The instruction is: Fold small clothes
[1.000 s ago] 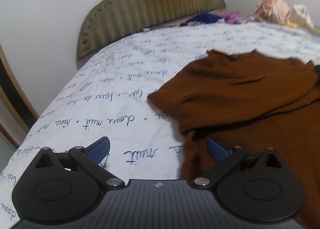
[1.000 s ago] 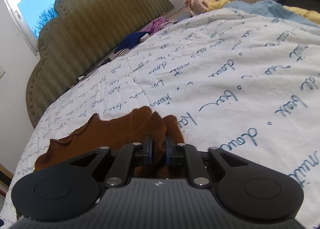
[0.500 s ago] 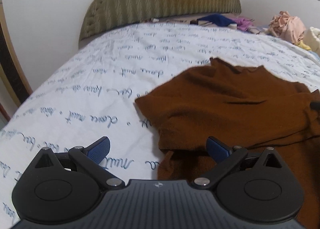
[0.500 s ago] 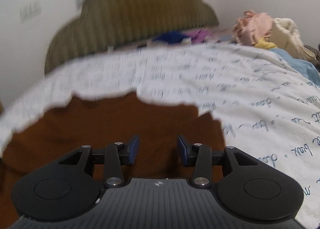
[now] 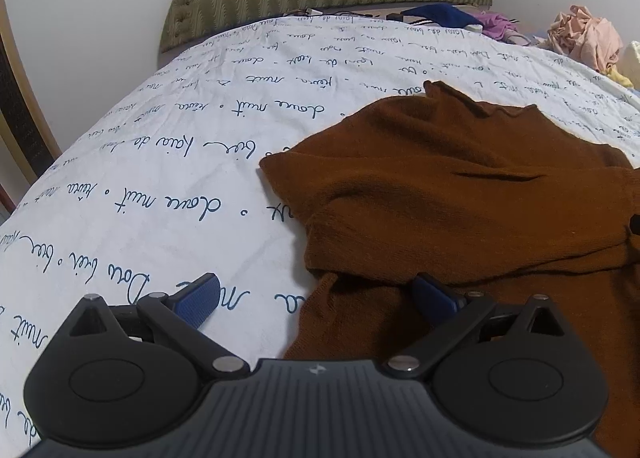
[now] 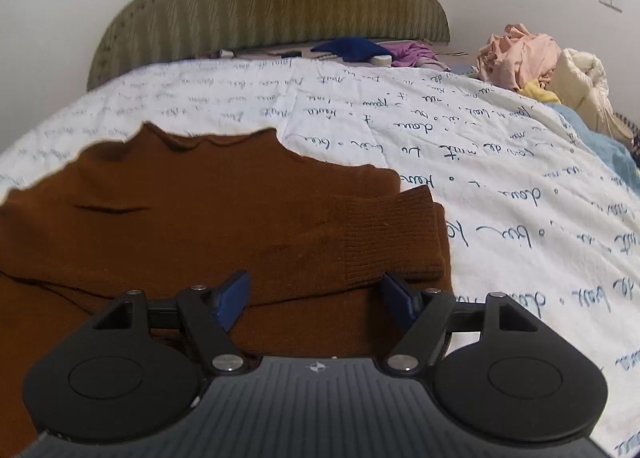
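Right jaws: my right gripper (image 6: 316, 300) is opening at this moment; its blue pads are standing apart with nothing pinched, only cloth lying below and between them.
Left jaws: my left gripper (image 5: 316, 300) is standing wide, holding nothing; one pad is hovering over the sheet, the other over the cloth's near edge.
Step in hand: I am judging that a sleeve fold is just being let go, with both tools free.
Next move: I am judging it calls for a fresh pinch on the near hem, both sides together, and a lift towards the collar.
Garment, near part: the rust-brown knitted sweater (image 6: 192, 226) is lying flat on the bed directly ahead of both tools; its ribbed cuff (image 6: 392, 234) is resting across the body just beyond my right pads.
Garment, far part: the wavy collar edge (image 6: 208, 140) is pointing towards the headboard; a small crease is showing mid-body.
Support: the white quilt with blue script lettering (image 5: 160, 186) is bearing it.
Beyond: the olive padded headboard (image 6: 272, 2) is closing the view.
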